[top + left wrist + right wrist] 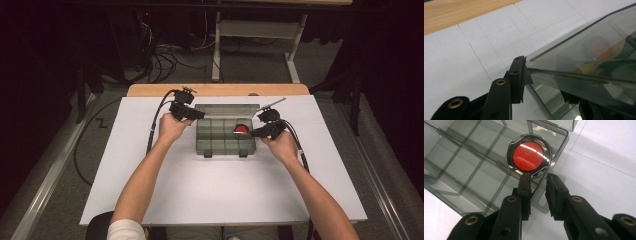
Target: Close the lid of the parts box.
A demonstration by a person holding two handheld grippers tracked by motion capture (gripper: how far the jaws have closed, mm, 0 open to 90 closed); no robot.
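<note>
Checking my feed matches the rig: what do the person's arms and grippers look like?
Both forearms are bare; a white short sleeve covers the left upper arm. Left gripper and right gripper are black with brass-ringed holes, each trailing a black cable and topped by a grey plate.

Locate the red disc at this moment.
The red disc sits in the clear compartment box's back right compartment in the high view, just ahead of the right gripper.

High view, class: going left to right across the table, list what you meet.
Left gripper → clear compartment box → red round object → right gripper.
</note>
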